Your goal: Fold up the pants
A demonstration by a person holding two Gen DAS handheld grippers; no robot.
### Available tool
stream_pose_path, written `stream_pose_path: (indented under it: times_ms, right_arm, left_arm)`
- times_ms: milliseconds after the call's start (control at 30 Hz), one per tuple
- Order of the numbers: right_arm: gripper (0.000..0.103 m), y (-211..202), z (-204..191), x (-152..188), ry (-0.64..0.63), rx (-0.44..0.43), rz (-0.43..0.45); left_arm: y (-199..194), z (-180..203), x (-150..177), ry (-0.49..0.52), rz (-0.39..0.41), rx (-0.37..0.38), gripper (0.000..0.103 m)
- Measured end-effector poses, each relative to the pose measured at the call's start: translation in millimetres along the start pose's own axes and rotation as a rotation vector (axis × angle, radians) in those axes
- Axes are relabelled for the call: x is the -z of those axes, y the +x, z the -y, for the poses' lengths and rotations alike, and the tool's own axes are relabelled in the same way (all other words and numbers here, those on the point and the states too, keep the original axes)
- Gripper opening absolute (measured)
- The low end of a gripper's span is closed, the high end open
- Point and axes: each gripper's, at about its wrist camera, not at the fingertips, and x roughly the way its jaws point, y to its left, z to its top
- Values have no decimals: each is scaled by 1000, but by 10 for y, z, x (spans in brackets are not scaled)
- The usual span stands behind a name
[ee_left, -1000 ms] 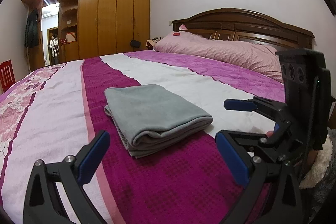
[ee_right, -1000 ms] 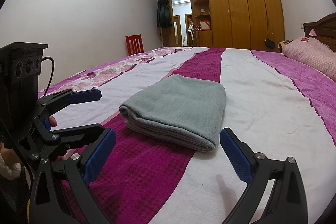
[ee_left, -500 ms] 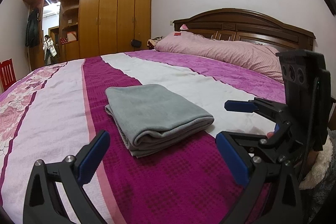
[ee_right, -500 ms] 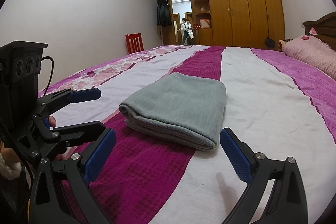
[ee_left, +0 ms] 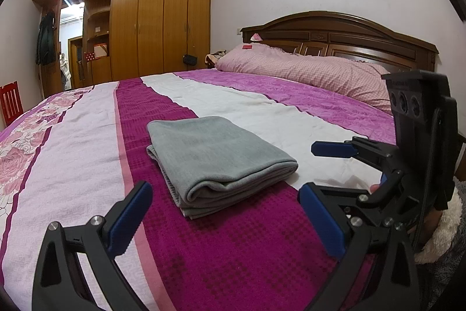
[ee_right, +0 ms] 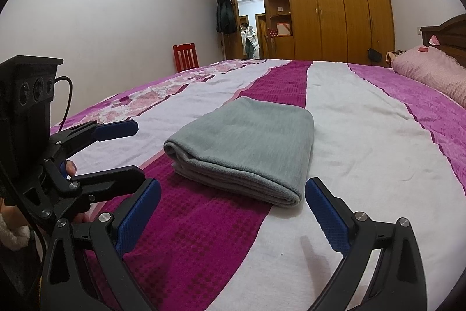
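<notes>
The grey pants (ee_left: 221, 162) lie folded into a compact stack on the magenta stripe of the bedspread (ee_left: 87, 165); in the right wrist view the same pants (ee_right: 250, 147) have their rolled fold edge toward me. My left gripper (ee_left: 225, 220) hovers open just short of the stack with nothing between its blue pads. My right gripper (ee_right: 233, 219) is likewise open and empty, close to the stack's near corner. Each gripper shows in the other's view: the right gripper (ee_left: 323, 168) at the right, the left gripper (ee_right: 125, 153) at the left, with a hand behind it.
A long pink pillow (ee_left: 305, 69) lies against the dark wooden headboard (ee_left: 335, 31). A wooden wardrobe (ee_right: 335, 13) fills the far wall. A red chair (ee_right: 185, 56) stands beside the bed, and a person (ee_right: 249, 40) is in the doorway.
Both grippers and the folded pants have stayed nearly still. The person in the far doorway has shifted a little to the left.
</notes>
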Motion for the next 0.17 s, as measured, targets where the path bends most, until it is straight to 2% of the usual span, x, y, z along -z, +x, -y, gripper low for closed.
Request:
stream_pose_path:
  times_ms: [167]
  right_arm:
    - [101, 9, -4, -3, 1, 1, -3]
  left_arm:
    - [1, 2, 0, 0, 0, 0, 103]
